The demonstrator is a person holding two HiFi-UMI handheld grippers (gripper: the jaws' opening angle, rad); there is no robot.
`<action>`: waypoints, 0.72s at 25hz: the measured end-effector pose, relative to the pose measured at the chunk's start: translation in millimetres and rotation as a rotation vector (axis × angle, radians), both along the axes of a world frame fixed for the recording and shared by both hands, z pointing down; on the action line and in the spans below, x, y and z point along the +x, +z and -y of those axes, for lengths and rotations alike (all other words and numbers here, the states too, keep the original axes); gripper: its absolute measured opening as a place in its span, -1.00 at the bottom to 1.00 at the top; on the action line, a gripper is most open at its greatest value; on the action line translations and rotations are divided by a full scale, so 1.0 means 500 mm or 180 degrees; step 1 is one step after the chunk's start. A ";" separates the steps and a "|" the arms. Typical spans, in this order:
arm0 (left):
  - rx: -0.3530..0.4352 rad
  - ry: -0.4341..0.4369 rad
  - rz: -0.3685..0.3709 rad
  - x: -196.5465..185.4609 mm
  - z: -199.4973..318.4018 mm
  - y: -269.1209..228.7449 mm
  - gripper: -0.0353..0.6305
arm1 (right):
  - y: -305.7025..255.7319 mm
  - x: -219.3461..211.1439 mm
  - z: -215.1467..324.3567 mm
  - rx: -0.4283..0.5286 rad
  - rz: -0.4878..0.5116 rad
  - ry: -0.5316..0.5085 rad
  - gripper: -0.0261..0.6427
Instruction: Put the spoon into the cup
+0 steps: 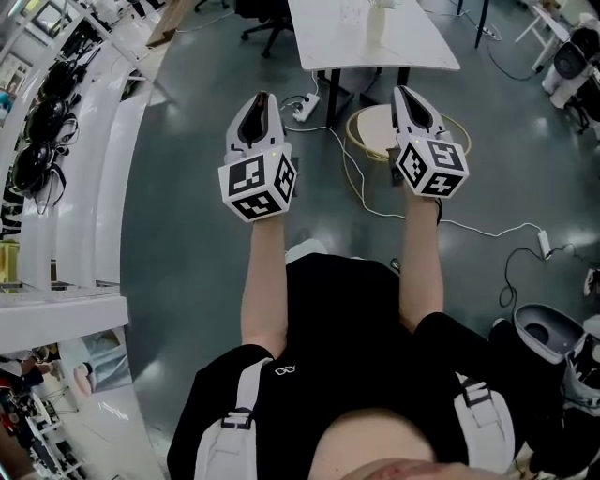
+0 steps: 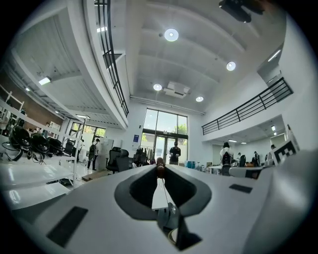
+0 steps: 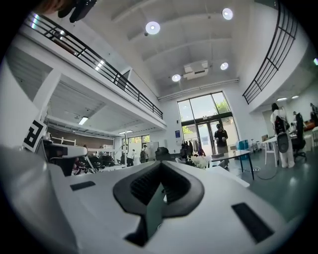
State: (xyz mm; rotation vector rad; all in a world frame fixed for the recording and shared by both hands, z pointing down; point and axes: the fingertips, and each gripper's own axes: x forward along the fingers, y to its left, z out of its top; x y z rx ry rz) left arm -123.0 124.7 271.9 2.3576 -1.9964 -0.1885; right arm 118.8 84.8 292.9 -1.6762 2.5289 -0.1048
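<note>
**Both clenched, nothing gripped**

Holds left tongs [image 1: 262, 97] and right tongs [image 1: 404, 91] level, side by side, each clenched empty. Cannot tell spoon's place or long axis: pale bits [image 1: 378, 17] on the white surface [image 1: 412, 42] ahead too small to name. Stands on grey floor [image 1: 178, 159], power strip [image 1: 306, 107] by the surface's legs; tall hall, glass doors [image 2: 166, 134], railed balcony [image 2: 246, 113].

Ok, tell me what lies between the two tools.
In the head view, between the left tool and the right tool lies grey floor, crossed by a white cable, with a power strip farther off.
</note>
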 end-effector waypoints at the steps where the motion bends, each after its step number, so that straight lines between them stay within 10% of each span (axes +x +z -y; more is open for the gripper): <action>1: 0.0008 -0.0017 -0.0015 -0.002 0.005 -0.002 -0.73 | 0.003 0.012 0.007 -0.0024 0.0009 0.0021 -0.90; 18: 0.0280 0.0047 -0.0128 -0.008 0.147 -0.024 -0.73 | 0.005 0.045 0.116 0.0175 -0.0014 0.0070 -0.90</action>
